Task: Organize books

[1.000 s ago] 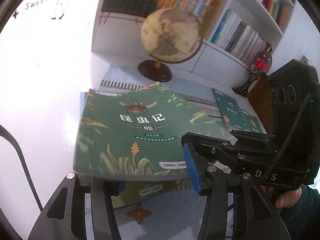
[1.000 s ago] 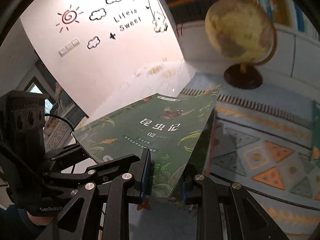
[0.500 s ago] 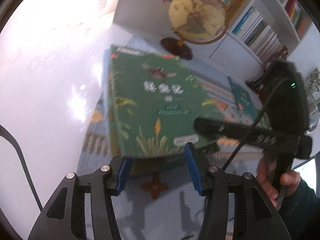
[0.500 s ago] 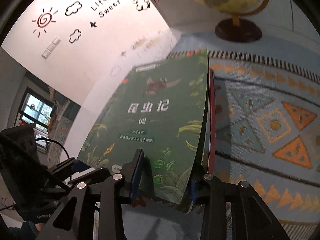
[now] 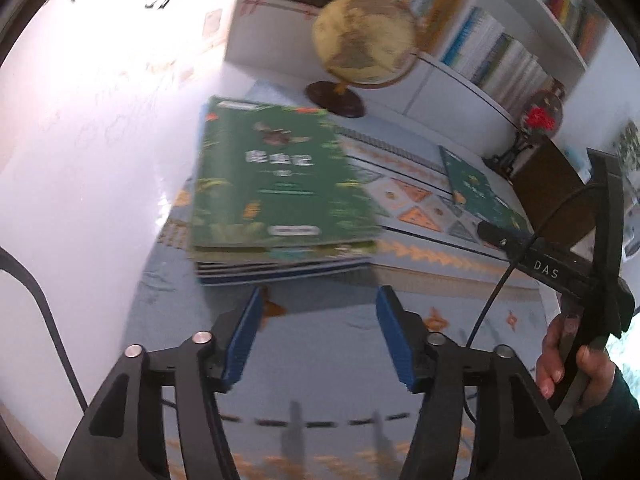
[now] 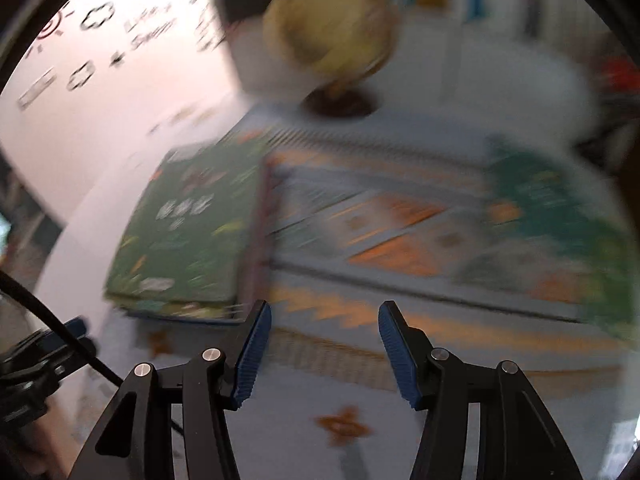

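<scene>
Two black grippers with blue pads, the left gripper [image 5: 318,334] and the right gripper [image 6: 325,350], stand wide apart and empty above one patterned tablecloth [image 5: 408,216]. One stack of green-covered books [image 5: 276,200] lies by the white wall; one separate green book [image 5: 478,190] lies well apart, near one globe on a dark base [image 5: 362,46].

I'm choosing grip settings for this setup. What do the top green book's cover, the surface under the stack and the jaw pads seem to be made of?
Green book: looks like a paper softcover; its thin edge sags slightly; finish blurred.
Patterned mat: apparently woven or printed fabric, matte.
Pads: blue, ribbed, probably rubber or soft plastic.
</scene>
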`<state>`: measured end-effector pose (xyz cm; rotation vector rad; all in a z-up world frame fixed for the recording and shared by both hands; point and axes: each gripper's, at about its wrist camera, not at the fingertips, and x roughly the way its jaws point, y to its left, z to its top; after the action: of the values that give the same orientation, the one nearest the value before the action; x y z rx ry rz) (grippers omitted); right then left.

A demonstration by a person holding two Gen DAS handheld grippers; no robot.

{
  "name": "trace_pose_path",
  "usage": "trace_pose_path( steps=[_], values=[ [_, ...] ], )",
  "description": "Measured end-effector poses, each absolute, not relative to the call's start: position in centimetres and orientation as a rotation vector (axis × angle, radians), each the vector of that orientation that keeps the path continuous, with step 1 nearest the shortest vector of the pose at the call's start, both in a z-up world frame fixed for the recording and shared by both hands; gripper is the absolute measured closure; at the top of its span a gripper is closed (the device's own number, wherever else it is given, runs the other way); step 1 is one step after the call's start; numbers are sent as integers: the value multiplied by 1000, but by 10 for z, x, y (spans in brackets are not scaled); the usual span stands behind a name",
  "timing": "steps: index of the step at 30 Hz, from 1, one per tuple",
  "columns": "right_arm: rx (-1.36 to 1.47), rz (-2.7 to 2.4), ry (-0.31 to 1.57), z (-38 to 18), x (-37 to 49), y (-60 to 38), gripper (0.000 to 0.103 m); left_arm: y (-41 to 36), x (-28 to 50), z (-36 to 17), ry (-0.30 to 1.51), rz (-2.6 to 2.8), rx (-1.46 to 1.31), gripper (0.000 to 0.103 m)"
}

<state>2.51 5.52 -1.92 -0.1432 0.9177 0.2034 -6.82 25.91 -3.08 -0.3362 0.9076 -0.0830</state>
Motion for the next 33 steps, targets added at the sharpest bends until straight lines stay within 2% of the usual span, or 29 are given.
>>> trace_pose_path(
  steps=[1, 2, 3, 6, 12, 16, 21, 29, 33],
  values=[
    [-158, 151, 902, -14, 21, 43, 25, 249, -70, -25, 901, -90, -327, 30],
    [-154, 105, 911, -12, 20, 28, 17, 238, -72, -18, 891, -104, -320, 28],
    [-135, 62, 955, -13, 20, 9, 13, 223, -73, -10, 878, -130, -311, 27],
    [-101, -23, 1020, -15, 16, -45, 13, 182, -81, 4, 868, -181, -262, 27],
    [-84, -105, 973, 6, -41, -121, 13, 101, -100, 19, 869, -285, -172, 27],
    [-189, -200, 904, 19, -77, -143, 13, 56, -112, 27, 873, -294, -98, 27],
    [-157, -242, 868, 37, -118, -184, 13, 8, -126, 36, 869, -271, 2, 22],
    [-141, -293, 747, 72, -153, -213, 13, -31, -131, 45, 850, -234, 96, 21],
    [-134, -267, 768, 66, -143, -211, 13, -28, -114, 46, 844, -205, 90, 20]
  ],
)
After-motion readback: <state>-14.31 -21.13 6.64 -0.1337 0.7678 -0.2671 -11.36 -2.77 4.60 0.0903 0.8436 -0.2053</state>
